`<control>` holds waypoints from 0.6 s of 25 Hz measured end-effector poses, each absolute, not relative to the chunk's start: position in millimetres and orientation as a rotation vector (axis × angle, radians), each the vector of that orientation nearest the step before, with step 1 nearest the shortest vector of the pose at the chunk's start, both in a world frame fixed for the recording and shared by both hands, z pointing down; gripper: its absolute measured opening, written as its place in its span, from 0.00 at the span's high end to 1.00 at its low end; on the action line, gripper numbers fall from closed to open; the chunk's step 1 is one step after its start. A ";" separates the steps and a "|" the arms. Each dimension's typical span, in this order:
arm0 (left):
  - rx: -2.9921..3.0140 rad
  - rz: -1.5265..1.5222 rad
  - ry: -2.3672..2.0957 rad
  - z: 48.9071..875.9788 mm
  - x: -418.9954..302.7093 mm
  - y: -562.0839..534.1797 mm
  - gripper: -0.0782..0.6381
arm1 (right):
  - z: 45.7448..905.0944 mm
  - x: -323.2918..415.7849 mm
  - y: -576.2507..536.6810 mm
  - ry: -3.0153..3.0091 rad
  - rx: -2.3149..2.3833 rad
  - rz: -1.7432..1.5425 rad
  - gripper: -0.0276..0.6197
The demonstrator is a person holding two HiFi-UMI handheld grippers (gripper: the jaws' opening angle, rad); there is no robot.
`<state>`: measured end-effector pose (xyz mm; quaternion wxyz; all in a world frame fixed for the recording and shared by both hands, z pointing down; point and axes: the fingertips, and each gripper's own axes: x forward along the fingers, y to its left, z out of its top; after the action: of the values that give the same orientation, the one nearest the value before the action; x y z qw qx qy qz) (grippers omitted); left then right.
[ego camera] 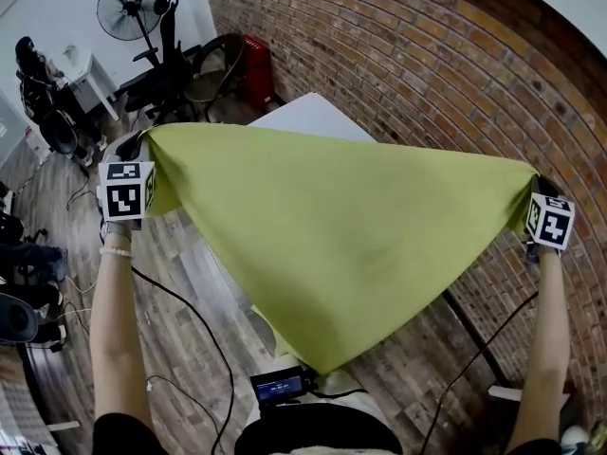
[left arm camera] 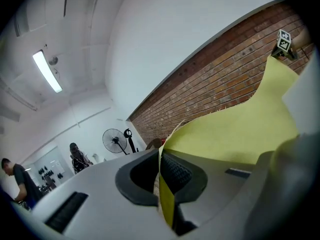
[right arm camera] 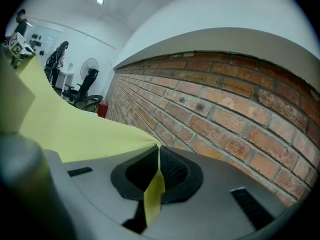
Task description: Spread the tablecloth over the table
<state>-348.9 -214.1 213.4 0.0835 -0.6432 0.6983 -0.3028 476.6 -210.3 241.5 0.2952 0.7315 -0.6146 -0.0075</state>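
A lime-green tablecloth (ego camera: 332, 235) hangs stretched in the air between my two raised grippers, sagging to a point near my waist. My left gripper (ego camera: 142, 154) is shut on its left corner, the cloth (left arm camera: 235, 129) pinched between the pads and running off to the right. My right gripper (ego camera: 533, 190) is shut on the right corner, and the cloth (right arm camera: 75, 129) streams left from its jaws. Behind the cloth shows a corner of the white table (ego camera: 308, 117), which the cloth mostly hides.
A brick wall (ego camera: 408, 64) runs along the right side, close to the right gripper. A standing fan (ego camera: 131, 9), office chairs (ego camera: 204, 74) and a red object (ego camera: 254, 64) stand beyond the table. Cables (ego camera: 180, 320) trail on the wooden floor. People stand far left in the gripper views.
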 end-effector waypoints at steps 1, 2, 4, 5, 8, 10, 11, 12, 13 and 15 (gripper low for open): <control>-1.915 -0.915 2.093 214.4 -351.2 -219.3 0.87 | 242.0 477.4 -216.2 -1.631 1.946 -0.019 0.91; -1.911 -0.924 2.102 215.4 -353.6 -224.8 0.87 | 242.5 478.2 -222.1 -1.628 1.947 -0.017 0.91; -1.904 -0.934 2.117 216.7 -357.9 -236.9 0.87 | 243.4 479.1 -233.2 -1.616 1.955 -0.015 0.91; -1.903 -0.938 2.120 217.4 -360.0 -243.2 0.87 | 243.4 478.9 -238.3 -1.608 1.958 -0.016 0.91; -1.902 -0.961 2.104 218.1 -365.8 -264.1 0.87 | 242.5 476.0 -254.8 -1.587 1.957 -0.023 0.91; -1.901 -0.983 2.081 220.2 -368.3 -280.2 0.87 | 242.5 474.4 -266.7 -1.568 1.946 -0.032 0.91; -1.904 -0.991 2.073 222.3 -369.7 -288.6 0.87 | 243.0 473.7 -272.9 -1.557 1.940 -0.036 0.91; -1.910 -0.997 2.066 225.1 -371.1 -297.8 0.87 | 244.0 473.4 -278.9 -1.545 1.937 -0.036 0.91; -1.917 -1.004 2.058 228.5 -372.3 -307.5 0.87 | 245.3 473.2 -284.9 -1.534 1.936 -0.033 0.91; -1.926 -1.027 2.048 236.3 -375.5 -327.1 0.87 | 249.2 472.0 -296.8 -1.514 1.939 -0.023 0.91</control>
<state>-375.5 -327.1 236.3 0.0742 -0.6418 0.6823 -0.3421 472.0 -296.8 249.2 0.3341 0.7428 -0.5801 -0.0087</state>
